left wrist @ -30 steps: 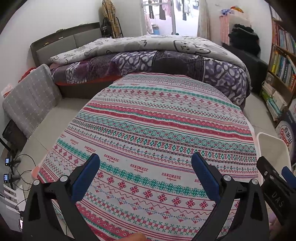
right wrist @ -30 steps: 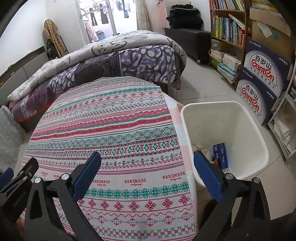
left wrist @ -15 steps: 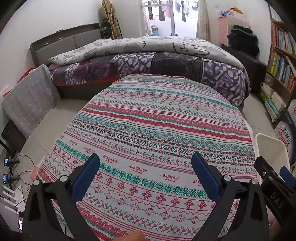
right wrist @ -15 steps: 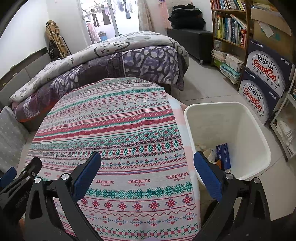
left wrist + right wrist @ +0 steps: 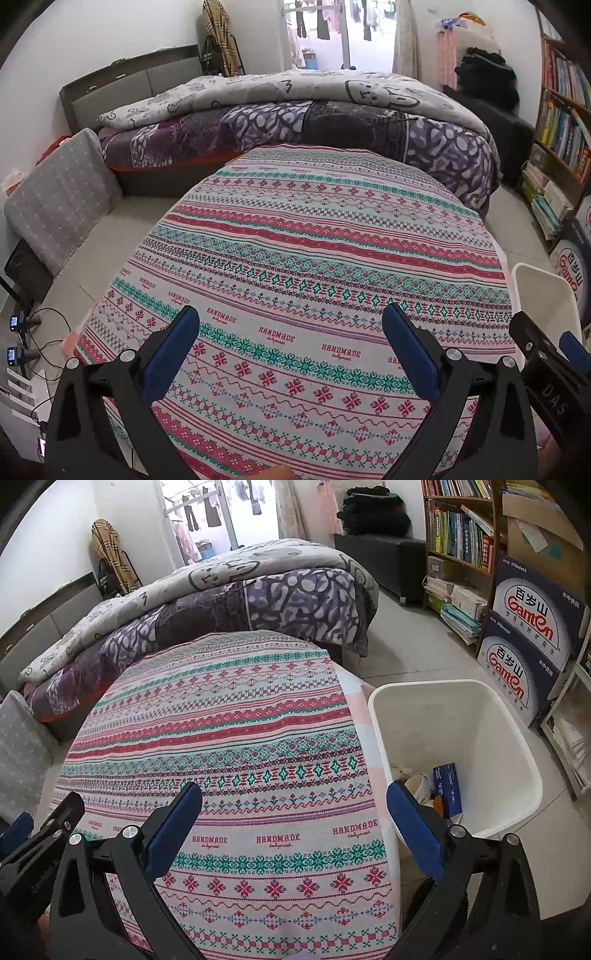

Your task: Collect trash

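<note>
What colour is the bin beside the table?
White: the bin shows best in the right wrist view, holding a blue box.

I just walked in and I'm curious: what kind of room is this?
Most likely a lived-in bedroom in someone's home. There is a bed piled with quilts, a bookshelf crammed with books, and laundry hanging beyond the doorway.

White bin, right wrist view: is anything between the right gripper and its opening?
Nothing visible. The white bin stands open-topped beside the table's patterned cloth, trash already at its bottom. The right gripper hovers over the cloth's edge, jaws apart and empty.
</note>
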